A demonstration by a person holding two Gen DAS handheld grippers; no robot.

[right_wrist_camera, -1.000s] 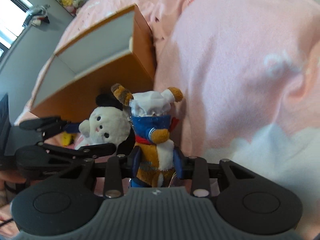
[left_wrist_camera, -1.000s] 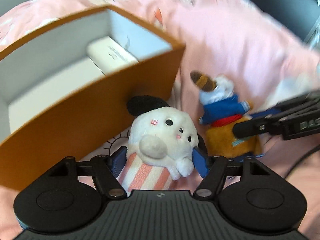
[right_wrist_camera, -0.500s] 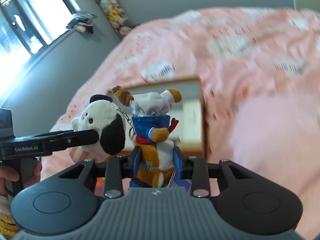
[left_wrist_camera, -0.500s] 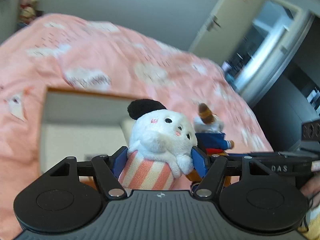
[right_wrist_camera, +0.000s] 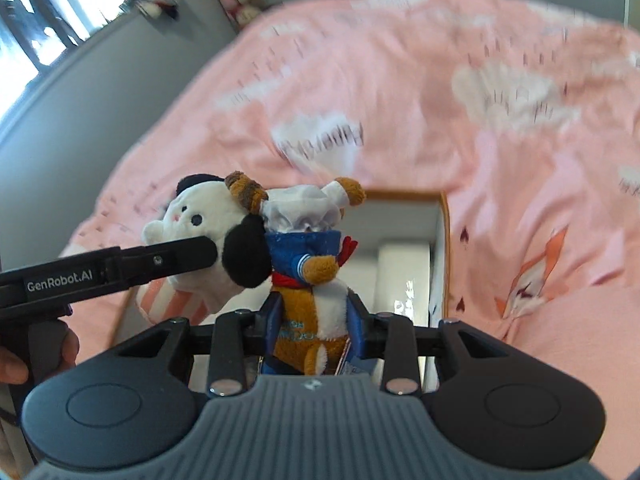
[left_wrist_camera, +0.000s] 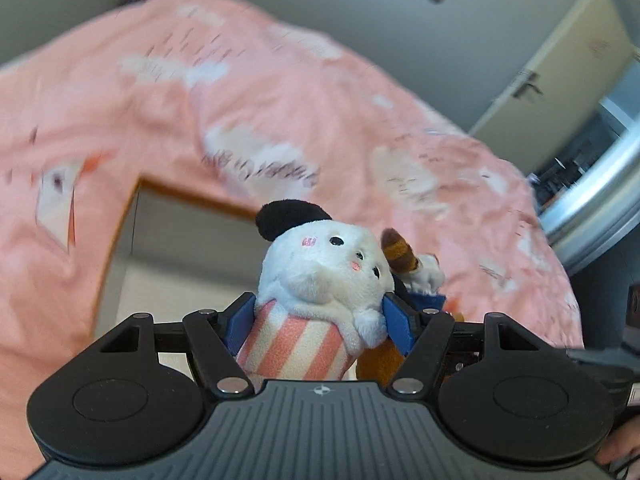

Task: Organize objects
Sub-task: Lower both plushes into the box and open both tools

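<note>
Grey walls, a window at left and a cream door at right, around a bed point(left_wrist_camera: 328, 92) under a pink cloud-print cover. Sunk into that cover, an orange-rimmed box point(right_wrist_camera: 444, 240) with pale grey inner walls and a white packet point(right_wrist_camera: 404, 276) lying inside by its right wall.

Left hand-held gripper point(left_wrist_camera: 320, 314): blue pads clamped on the pink-and-white striped body of a white plush dog point(left_wrist_camera: 320, 276) with black ears, held upright in the air above the box's open top. Seen from the right wrist, the dog point(right_wrist_camera: 200, 220) to the left, one black ear touching the other toy.

Right hand-held gripper point(right_wrist_camera: 316, 320): narrow, closed on the orange body of a plush in a blue sailor top point(right_wrist_camera: 316, 264) and white hat, upright, likewise raised over the box. Fingers of the holding hand point(right_wrist_camera: 14, 364) at the far left edge.
</note>
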